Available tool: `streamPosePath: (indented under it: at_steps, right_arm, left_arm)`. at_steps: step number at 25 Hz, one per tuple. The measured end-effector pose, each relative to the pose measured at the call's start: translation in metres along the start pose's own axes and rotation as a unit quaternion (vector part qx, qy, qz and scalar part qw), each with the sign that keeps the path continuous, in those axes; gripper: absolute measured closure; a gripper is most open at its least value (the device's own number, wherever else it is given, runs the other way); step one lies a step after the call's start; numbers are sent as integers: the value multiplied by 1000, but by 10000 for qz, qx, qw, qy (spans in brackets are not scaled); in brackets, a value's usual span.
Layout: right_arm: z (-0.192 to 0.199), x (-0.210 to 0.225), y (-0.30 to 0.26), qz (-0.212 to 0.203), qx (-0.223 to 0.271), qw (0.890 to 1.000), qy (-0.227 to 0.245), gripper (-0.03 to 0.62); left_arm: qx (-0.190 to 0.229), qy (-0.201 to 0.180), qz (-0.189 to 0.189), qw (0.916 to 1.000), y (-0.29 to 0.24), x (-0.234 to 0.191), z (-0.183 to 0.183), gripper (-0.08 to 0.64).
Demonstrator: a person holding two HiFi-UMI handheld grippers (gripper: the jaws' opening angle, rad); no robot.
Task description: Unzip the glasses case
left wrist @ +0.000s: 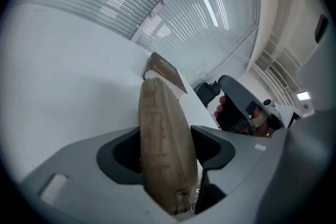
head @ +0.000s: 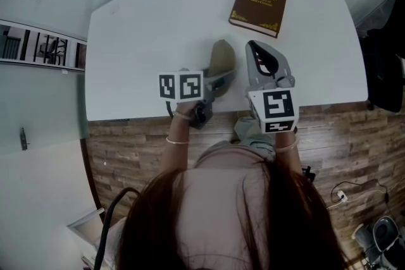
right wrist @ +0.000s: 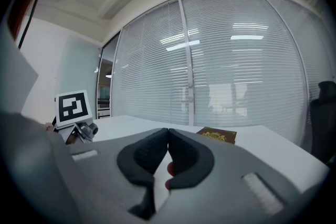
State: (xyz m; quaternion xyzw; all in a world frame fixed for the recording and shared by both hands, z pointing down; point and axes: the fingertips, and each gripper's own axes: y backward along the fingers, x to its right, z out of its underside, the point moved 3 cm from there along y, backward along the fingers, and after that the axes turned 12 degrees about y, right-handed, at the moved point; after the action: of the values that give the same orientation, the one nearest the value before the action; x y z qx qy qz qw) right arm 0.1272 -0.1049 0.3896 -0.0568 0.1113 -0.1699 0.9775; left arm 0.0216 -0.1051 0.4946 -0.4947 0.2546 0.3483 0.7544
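A tan fabric glasses case [head: 223, 57] stands on its edge on the white table [head: 145, 22], near the front. My left gripper [head: 219, 79] has its jaws on either side of the case's near end. In the left gripper view both pads press on the case [left wrist: 165, 139], whose seam faces up and runs away from the camera. My right gripper [head: 253, 46] hovers just right of the case, apart from it, and points toward the table's far side. In the right gripper view its pads [right wrist: 181, 152] meet with nothing held between them.
A brown hardcover book [head: 259, 3] with gold ornament lies flat at the table's far side, beyond the right gripper. The table's front edge [head: 158, 116] runs just behind both grippers, with wood flooring below. Slatted blinds [right wrist: 236, 60] stand behind the table.
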Motion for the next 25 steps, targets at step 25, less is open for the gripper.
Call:
streamPosePath:
  at_steps: [25]
  right_arm:
    - [-31, -10, -46, -1517, 615, 9854, -465, 589]
  left_arm:
    - [995, -1162, 349, 9876, 55, 3, -68, 270]
